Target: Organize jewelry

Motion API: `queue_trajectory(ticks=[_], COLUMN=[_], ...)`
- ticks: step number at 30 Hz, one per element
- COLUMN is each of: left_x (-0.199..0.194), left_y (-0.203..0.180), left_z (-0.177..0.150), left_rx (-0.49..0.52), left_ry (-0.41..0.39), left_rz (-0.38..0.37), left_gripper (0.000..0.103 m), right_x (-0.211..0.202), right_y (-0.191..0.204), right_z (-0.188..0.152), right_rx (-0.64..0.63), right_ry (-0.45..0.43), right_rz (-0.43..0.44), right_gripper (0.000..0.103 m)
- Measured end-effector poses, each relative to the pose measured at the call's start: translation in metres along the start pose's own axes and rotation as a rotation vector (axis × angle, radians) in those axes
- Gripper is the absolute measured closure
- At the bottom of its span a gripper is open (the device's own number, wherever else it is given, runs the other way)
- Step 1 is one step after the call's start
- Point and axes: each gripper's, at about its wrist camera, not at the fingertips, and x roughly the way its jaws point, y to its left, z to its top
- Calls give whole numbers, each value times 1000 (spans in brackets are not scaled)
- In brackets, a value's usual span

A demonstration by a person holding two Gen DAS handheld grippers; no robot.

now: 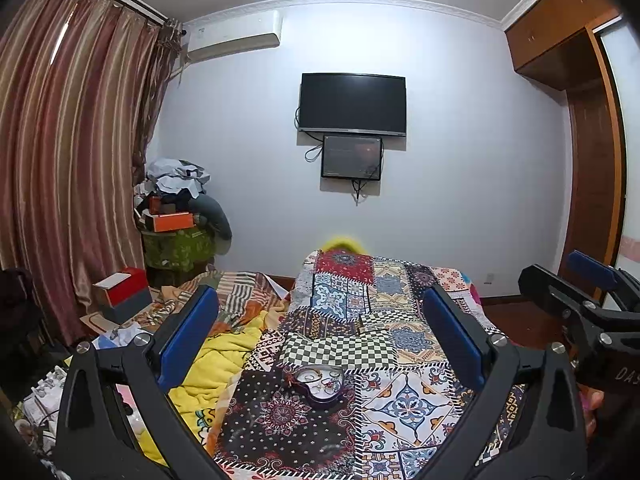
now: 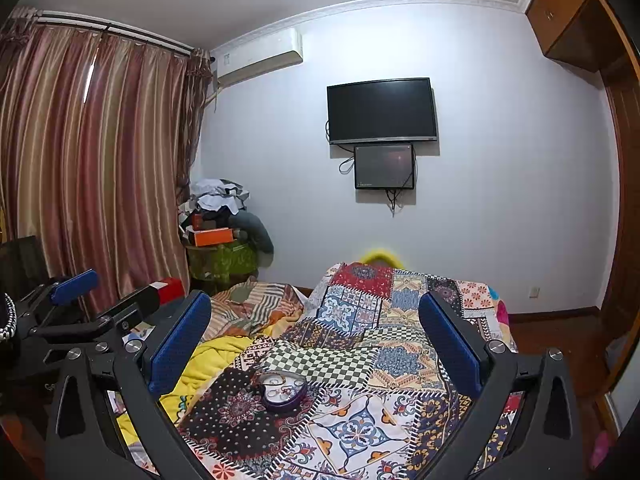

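Note:
A dark purple heart-shaped jewelry box lies open on the patchwork bedspread, with small rings and thin chains inside it. My left gripper hovers above and behind the box, open, nothing between its blue pads. In the right wrist view the same box sits low and left of centre. My right gripper is open too and holds nothing. The right gripper's body shows at the right edge of the left wrist view. The left gripper's body shows at the left of the right wrist view.
A yellow blanket bunches up left of the bedspread. Red and grey boxes and a pile of clothes stand by the striped curtains. A TV hangs on the far wall, and a wooden wardrobe lines the right.

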Motion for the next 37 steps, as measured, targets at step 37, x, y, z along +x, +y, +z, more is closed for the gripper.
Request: queue_trajectory(ticks=[37], left_x=[5], left_y=[2], left_z=[0], left_rx=[-17], left_ry=[24], left_rz=[-14], left_gripper=[1], right_x=[10], right_y=[-10], right_z=[-3], right_rx=[8], right_ry=[33], right_rz=[2], right_gripper=[0])
